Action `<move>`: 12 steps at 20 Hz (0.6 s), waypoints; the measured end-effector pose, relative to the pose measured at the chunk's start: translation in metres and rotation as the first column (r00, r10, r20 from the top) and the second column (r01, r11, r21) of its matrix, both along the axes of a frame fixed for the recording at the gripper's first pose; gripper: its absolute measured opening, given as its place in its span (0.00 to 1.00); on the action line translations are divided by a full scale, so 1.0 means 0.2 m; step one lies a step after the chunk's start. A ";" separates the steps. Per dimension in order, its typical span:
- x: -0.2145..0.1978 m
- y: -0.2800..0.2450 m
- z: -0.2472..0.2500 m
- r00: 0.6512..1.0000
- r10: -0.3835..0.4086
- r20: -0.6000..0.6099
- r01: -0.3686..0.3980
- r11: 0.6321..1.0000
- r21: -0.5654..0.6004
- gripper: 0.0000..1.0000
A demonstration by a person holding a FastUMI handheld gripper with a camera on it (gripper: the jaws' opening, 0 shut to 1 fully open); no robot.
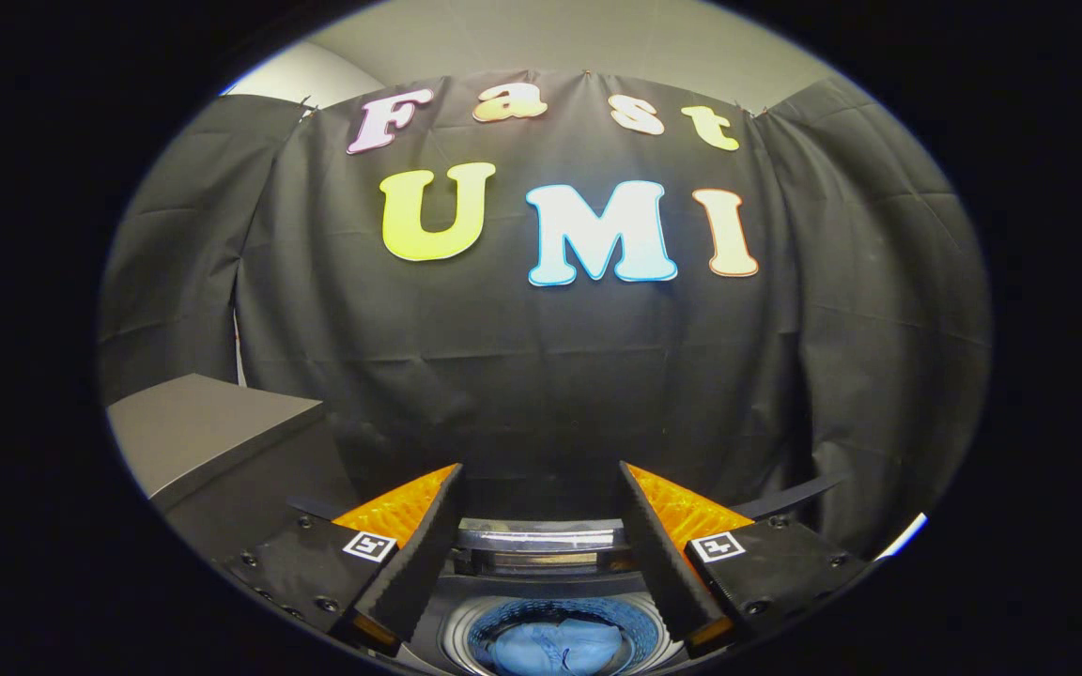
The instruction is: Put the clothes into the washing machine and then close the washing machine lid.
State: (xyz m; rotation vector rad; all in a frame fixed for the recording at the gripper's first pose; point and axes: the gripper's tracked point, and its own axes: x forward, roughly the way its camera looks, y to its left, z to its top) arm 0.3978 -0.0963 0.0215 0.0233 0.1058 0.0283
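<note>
My gripper (541, 474) is open, with a wide gap between its fingers and nothing held. Below and between the fingers stands the washing machine (541, 601), seen from above with its top opening uncovered. Light blue clothes (555, 648) lie bunched inside the round drum. The folded-back lid (541, 546) stands at the far side of the opening, just beneath the fingertips. The gripper hovers above the machine, apart from both lid and clothes.
A dark grey box-like cabinet (212, 432) stands to the left of the machine, level with the left finger. The black cloth wall (541, 376) hangs close behind the machine and wraps round both sides.
</note>
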 end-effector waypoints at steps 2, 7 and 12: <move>-0.03 0.00 -0.02 1.000 0.003 -0.004 -0.003 1.000 0.002 0.98; -0.13 0.00 -0.08 1.000 0.013 0.003 -0.013 1.000 0.006 0.98; -0.20 -0.03 -0.25 0.997 0.013 -0.078 -0.012 1.000 0.021 0.98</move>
